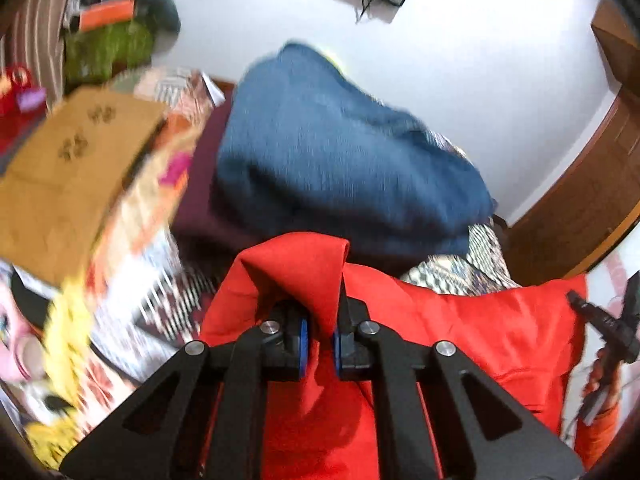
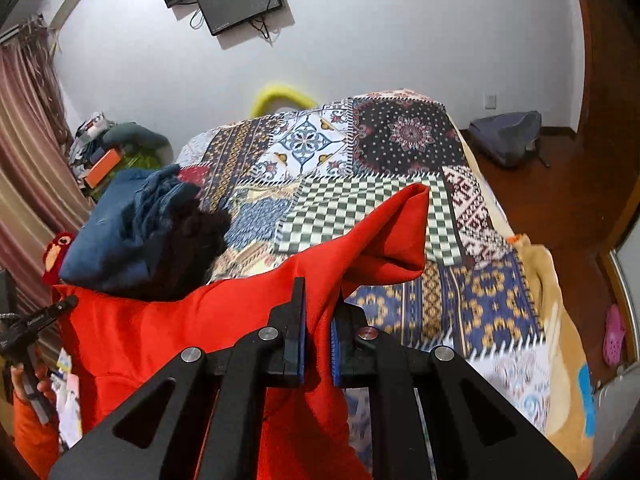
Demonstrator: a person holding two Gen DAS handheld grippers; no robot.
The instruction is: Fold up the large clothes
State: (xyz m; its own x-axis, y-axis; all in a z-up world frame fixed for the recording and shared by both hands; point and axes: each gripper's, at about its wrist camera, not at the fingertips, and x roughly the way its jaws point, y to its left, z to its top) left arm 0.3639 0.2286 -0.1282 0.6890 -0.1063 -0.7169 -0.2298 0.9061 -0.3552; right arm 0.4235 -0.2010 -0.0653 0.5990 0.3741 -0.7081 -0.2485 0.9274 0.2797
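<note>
A home bedroom: patchwork-covered bed (image 2: 400, 168), curtains (image 2: 28, 128), wall-mounted screen (image 2: 240, 0).

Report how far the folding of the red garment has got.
Done: nothing looks folded yet. In hand: the left gripper and right gripper each pinch an edge of the red garment, holding it spread and lifted over the patchwork bedspread. Left: laying it flat and all the folds; the blue clothes pile is unfolded too.

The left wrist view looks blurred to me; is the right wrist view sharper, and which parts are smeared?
Left wrist view: motion blur smears the cardboard box and blue clothes, while the left gripper and red garment stay fairly sharp. Right wrist view: mostly sharp, the patchwork bedspread crisp; fisheye bends the walls.
</note>
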